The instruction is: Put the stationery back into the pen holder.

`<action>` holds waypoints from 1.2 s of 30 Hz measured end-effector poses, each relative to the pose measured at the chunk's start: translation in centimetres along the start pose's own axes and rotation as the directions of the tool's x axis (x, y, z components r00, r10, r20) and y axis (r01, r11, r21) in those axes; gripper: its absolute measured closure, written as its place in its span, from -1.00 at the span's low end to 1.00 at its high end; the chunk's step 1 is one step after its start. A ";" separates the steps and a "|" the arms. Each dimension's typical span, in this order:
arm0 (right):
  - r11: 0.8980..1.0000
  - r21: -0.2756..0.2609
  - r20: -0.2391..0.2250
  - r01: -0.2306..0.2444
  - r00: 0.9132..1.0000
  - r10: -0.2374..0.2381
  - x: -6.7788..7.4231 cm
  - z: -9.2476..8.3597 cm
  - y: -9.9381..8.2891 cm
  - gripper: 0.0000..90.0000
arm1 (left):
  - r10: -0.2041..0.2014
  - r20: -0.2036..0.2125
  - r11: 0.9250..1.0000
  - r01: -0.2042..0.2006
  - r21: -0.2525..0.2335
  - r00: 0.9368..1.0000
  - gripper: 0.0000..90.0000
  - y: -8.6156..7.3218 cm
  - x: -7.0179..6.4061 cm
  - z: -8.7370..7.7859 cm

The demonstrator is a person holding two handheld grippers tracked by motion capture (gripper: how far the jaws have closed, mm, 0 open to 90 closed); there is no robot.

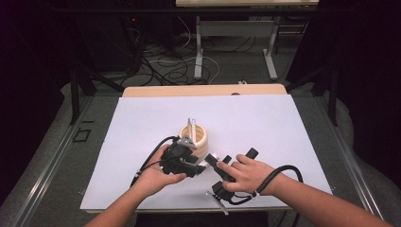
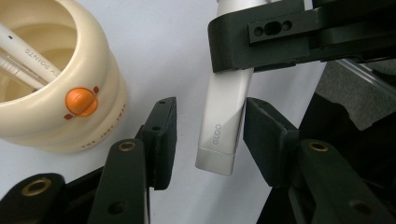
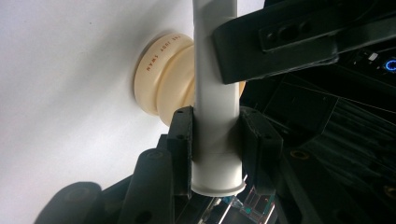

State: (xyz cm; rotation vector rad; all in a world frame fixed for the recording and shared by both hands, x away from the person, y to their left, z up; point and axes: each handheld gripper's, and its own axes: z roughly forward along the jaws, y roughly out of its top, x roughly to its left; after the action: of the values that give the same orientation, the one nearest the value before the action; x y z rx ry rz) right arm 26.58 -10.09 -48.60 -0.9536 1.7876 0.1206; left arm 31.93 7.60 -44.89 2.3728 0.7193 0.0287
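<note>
The desk (image 1: 142,123) carries a white sheet across its top, with a strip of bare wood along its 12 o'clock edge; near the sheet's centre stands a cream ribbed pen holder (image 1: 196,136), printed with small lettering and an orange dot on its side, holding 2 white pens (image 1: 192,126) that lean against its rim.

At 7 o'clock of the holder is the left tool (image 1: 191,161), gripped by the person's left hand (image 1: 153,177); in the left gripper view its 2 jaws stand wide apart, one on each side of the lower end of a white glue stick (image 2: 225,119) marked "GLOO", neither pad touching it.

At 5 o'clock of the holder the right hand (image 1: 248,175) grips the right tool (image 1: 213,160); in the right gripper view (image 3: 215,144) its jaws are closed against the glue stick's white tube, clamping it near the flared cap end; the stick runs between the 2 tools, just beside the holder, and whether it rests on the sheet I cannot tell.
</note>
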 end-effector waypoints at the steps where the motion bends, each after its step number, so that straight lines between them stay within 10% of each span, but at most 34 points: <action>1: 1.000 -0.003 -0.001 -0.003 1.000 0.003 0.0 0.0 0.0 0.49 | 0.004 0.000 1.000 -0.004 0.001 1.000 0.23 0.1 0.0 0.1; 20: 0.999 -0.038 -0.003 0.015 1.000 -0.015 0.3 0.1 0.4 0.49 | 0.053 0.025 0.993 -0.055 0.104 0.998 0.49 1.2 -0.7 1.1; 36: 0.999 -0.038 -0.007 -0.013 1.000 0.013 -0.2 0.3 -0.1 0.43 | -0.004 0.027 0.998 0.003 0.061 1.000 0.55 1.2 -0.4 0.9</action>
State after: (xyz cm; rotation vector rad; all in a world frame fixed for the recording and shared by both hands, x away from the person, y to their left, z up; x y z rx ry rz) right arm 26.87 -9.90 -48.51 -0.9711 1.8032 0.1606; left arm 32.34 6.16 -44.82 2.4254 0.7208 -0.0274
